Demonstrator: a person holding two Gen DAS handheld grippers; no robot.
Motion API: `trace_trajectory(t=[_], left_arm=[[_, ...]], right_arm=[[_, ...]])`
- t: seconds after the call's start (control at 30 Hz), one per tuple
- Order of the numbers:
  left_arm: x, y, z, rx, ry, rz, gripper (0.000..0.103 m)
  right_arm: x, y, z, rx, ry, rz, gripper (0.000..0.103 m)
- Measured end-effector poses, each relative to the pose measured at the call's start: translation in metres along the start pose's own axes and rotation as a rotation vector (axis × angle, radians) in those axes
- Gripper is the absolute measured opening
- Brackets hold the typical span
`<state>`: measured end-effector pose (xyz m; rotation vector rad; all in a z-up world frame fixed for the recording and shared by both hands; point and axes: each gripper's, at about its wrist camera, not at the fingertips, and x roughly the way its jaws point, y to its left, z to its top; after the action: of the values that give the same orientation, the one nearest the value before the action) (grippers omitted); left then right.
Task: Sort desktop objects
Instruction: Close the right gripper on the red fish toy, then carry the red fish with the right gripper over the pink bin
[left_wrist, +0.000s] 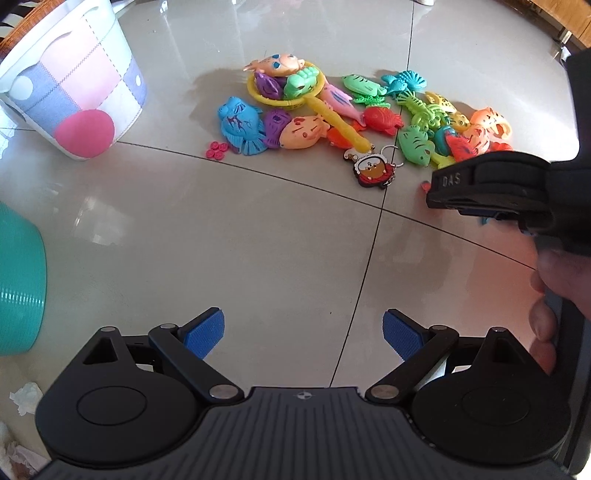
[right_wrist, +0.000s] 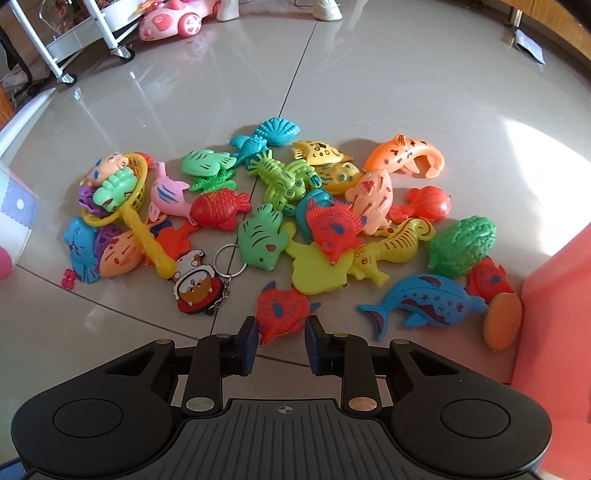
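Observation:
A heap of coloured plastic fish toys (right_wrist: 295, 206) lies on the tiled floor, with a yellow scoop net (right_wrist: 125, 199) and a cartoon keychain (right_wrist: 194, 284). My right gripper (right_wrist: 280, 332) has its blue pads on either side of a red-and-blue fish (right_wrist: 280, 310) at the near edge of the heap, jaws narrowed around its tail end. The right gripper also shows in the left wrist view (left_wrist: 491, 184), low over the heap. My left gripper (left_wrist: 303, 336) is open and empty above bare floor, well short of the toys (left_wrist: 332, 110).
A white bucket with pastel patches (left_wrist: 74, 81) stands at far left. A teal basin (left_wrist: 18, 280) is at the left edge. A pink box (right_wrist: 554, 302) stands at right. A white wheeled rack (right_wrist: 85, 40) and pink toy car (right_wrist: 173, 18) stand behind.

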<state>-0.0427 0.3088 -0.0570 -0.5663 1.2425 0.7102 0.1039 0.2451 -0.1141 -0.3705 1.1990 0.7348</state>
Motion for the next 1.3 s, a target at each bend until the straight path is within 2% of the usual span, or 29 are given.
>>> trace_trajectory(t=[0.27,0.5,0.67,0.87,1.1,1.3], left_arm=[[-0.02,-0.014,-0.006,0.058,-0.04,-0.005,0.095],[-0.048,-0.03,-0.019,0.126,-0.074,-0.04,0.095],[-0.079,-0.045,-0.027,0.228,-0.136,-0.054,0.095],[-0.108,-0.073,-0.041,0.33,-0.175,-0.118,0.095],[-0.127,-0.13,-0.073,0.492,-0.173,-0.195,0.095],[-0.134,-0.182,-0.101,0.674,-0.184,-0.218,0.095]], right_arm=[[-0.048,-0.004,-0.004,-0.014,-0.018,-0.003,0.025],[-0.108,-0.012,-0.023,-0.008,-0.062,-0.016,0.025],[-0.153,-0.026,-0.04,0.022,-0.107,-0.013,0.025],[-0.211,-0.054,-0.066,0.081,-0.172,-0.035,0.025],[-0.278,-0.1,-0.091,0.194,-0.247,-0.107,0.025],[-0.334,-0.147,-0.097,0.286,-0.317,-0.173,0.025]])
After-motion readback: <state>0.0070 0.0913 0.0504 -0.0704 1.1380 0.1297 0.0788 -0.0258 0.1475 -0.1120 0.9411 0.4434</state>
